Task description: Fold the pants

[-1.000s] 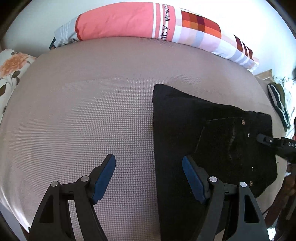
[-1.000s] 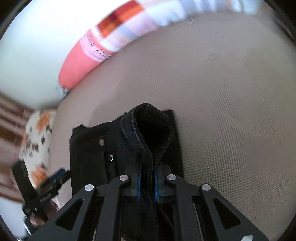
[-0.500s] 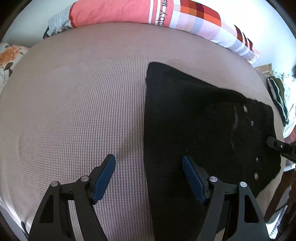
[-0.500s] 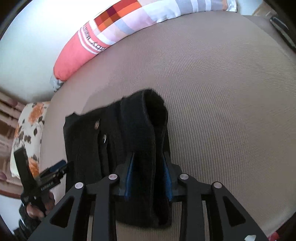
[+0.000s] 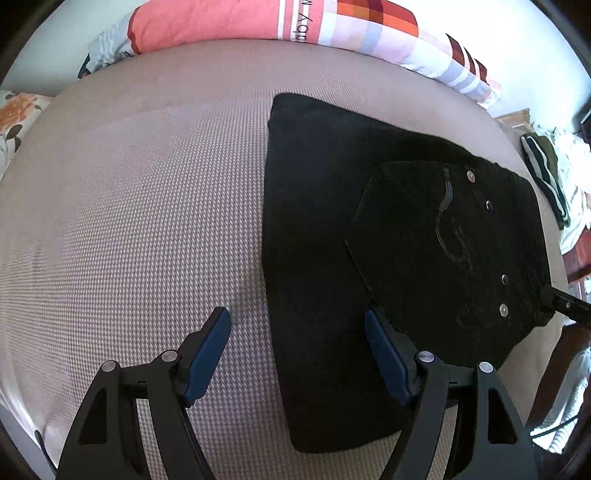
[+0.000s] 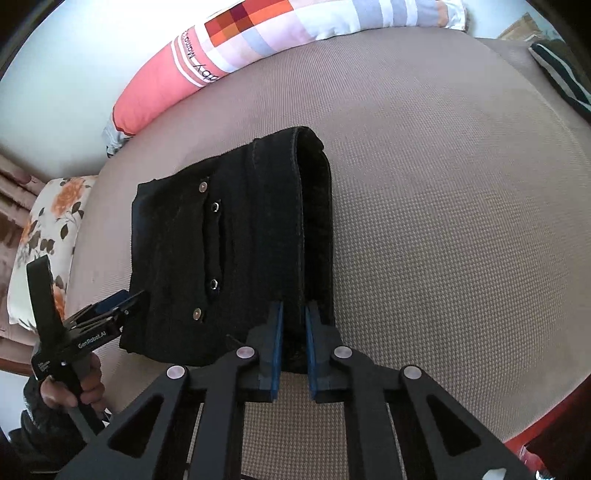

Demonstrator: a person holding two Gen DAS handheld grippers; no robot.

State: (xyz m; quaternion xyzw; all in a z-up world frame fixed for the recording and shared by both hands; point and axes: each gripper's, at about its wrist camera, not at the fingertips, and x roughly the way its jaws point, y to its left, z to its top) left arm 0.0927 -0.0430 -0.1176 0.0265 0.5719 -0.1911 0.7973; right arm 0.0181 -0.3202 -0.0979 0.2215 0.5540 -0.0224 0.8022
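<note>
Black folded pants (image 5: 351, 236) lie on the taupe bed cover, with metal rivets and a back pocket facing up. My left gripper (image 5: 297, 354) is open and empty, straddling the near left edge of the pants. In the right wrist view the pants (image 6: 236, 243) lie flat, and my right gripper (image 6: 293, 325) is shut on the near end of their folded waistband edge. The left gripper (image 6: 107, 314) shows at the pants' left side there, held by a hand. The right gripper's tip (image 5: 561, 302) shows at the pants' right edge in the left wrist view.
A long pink and checked bolster (image 5: 295, 26) lies along the far edge of the bed. A floral pillow (image 6: 40, 236) lies at the left. Striped dark clothing (image 5: 546, 173) lies off the right edge of the bed cover (image 5: 129, 203).
The right gripper has lowered the raised waistband fold flat onto the bed and closed tighter on its edge. The left gripper stayed open and shifted slightly over the pants' left edge.
</note>
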